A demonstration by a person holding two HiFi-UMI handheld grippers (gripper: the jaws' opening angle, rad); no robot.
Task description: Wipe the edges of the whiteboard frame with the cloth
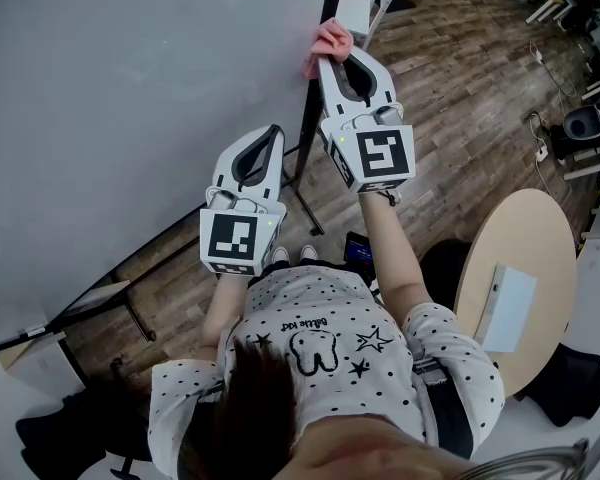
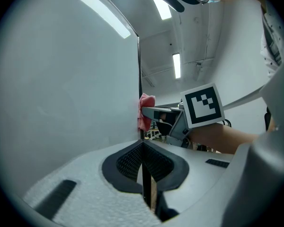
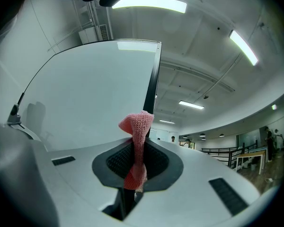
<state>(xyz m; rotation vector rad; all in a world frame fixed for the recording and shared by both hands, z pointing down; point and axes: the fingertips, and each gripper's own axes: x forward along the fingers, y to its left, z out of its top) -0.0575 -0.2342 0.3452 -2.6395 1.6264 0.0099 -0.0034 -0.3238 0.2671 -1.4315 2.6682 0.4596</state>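
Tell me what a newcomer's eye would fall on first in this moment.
The pink knitted cloth stands out, pinched in the right gripper and held against the black frame edge of the large whiteboard, upper centre in the head view. Below it and to the left, the left gripper hangs shut and empty in front of the board.

Whiteboard ran off the head view at nine and twelve o'clock; the middle of the cloth was buried between the clamped pads of the right gripper.
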